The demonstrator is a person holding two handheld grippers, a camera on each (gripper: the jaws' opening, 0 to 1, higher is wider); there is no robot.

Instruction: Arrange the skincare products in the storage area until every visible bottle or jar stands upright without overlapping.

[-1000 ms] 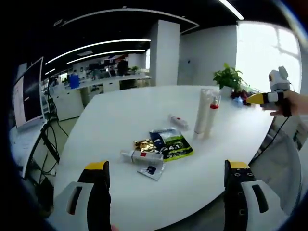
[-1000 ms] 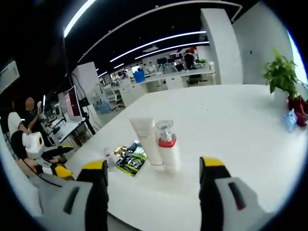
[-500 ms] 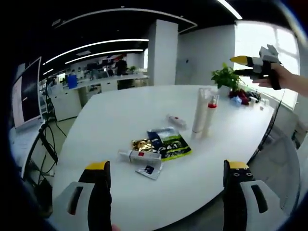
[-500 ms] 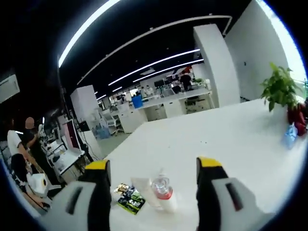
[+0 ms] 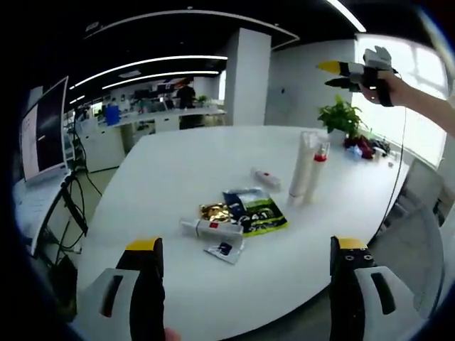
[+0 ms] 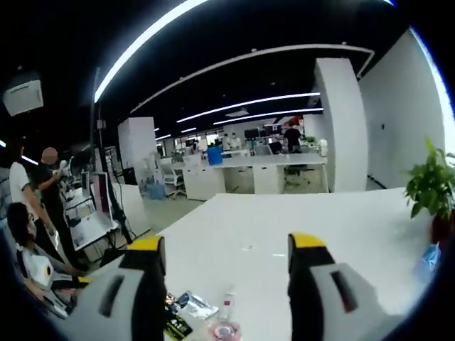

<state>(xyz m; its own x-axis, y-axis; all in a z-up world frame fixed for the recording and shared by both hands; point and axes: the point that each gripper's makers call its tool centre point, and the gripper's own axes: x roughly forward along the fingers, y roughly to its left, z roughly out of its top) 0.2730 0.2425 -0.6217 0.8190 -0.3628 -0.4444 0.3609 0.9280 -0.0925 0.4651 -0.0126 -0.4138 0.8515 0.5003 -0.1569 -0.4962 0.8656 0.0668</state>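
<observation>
Two tall white plastic bottles [image 5: 307, 167] stand side by side on the smooth white table [image 5: 178, 160]. A small white tube [image 5: 210, 227] lies flat near shiny packets [image 5: 245, 211] and looks ready to be stood up. The left gripper [image 5: 242, 249] and the right gripper [image 6: 224, 245] are both spread wide, holding nothing.

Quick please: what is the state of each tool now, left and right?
Left tool: open, holding nothing, low over the table edge.
Right tool: open, holding nothing, raised above the table.
</observation>
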